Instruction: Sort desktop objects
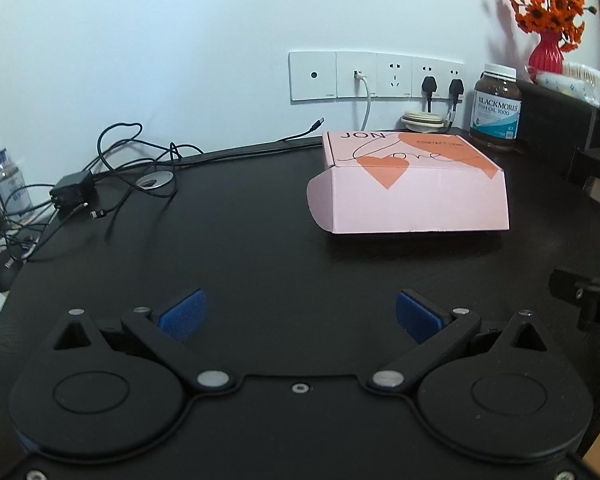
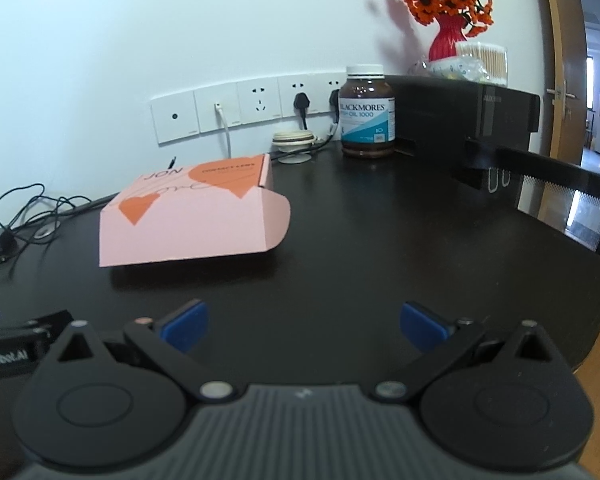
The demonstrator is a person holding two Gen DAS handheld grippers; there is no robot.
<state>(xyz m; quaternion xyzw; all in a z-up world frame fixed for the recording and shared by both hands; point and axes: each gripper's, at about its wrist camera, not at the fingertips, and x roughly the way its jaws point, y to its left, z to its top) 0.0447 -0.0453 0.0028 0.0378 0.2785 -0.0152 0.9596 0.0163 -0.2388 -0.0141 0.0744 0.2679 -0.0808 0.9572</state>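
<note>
Both of my hand-held grippers hover spread wide over the near edge of the bench, holding nothing

My left hand-held gripper (image 1: 300,312) and right hand-held gripper (image 2: 304,326) each show blue pads (image 1: 182,312) far apart, touching nothing, above bare dark bench (image 2: 380,240). The pink box (image 1: 412,184) with orange hearts lies toward the back edge, its front flap loose; the brown fish-oil bottle (image 2: 367,111) stands at the back edge by the wall sockets (image 2: 236,110)
</note>
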